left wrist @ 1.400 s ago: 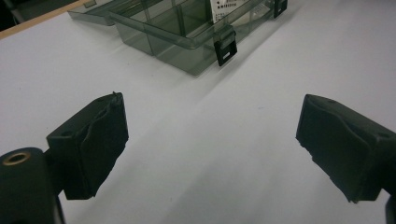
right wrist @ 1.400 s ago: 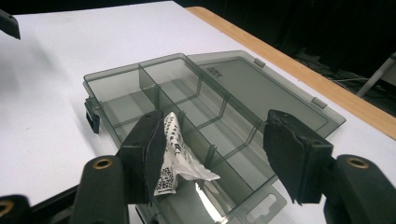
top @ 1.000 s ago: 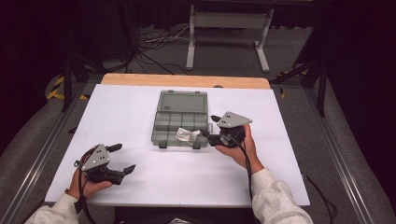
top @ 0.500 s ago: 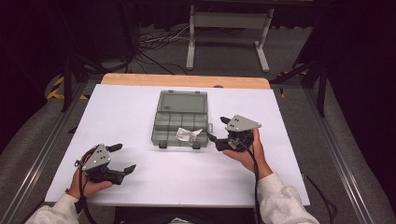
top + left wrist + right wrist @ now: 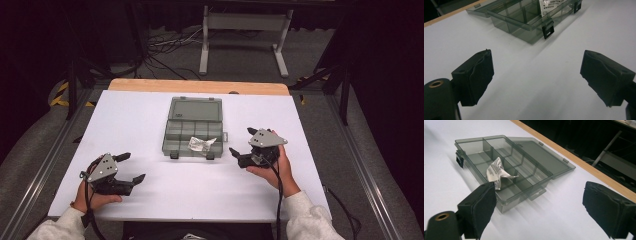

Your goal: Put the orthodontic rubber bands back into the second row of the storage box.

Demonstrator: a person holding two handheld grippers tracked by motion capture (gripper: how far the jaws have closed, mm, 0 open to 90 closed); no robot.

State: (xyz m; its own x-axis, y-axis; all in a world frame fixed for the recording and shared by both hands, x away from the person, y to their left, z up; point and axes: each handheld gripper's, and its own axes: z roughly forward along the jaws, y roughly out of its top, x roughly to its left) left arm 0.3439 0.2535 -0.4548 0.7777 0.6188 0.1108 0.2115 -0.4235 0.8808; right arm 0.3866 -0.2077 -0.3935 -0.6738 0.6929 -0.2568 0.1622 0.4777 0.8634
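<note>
Nearest, left gripper (image 5: 129, 168) low over the white bench (image 5: 130, 120), jaws wide apart, empty. Farther right, right gripper (image 5: 243, 146), jaws just opened, empty. Beyond, open compartment box (image 5: 186, 135) mid-bench, crumpled printed packet (image 5: 201, 144) in a front compartment.

A white surface (image 5: 145, 120) with a wooden strip along its far edge carries an open grey plastic box (image 5: 194, 126) near the middle, lid laid back toward the far side. The box sits flat, with bare white all around it.
</note>
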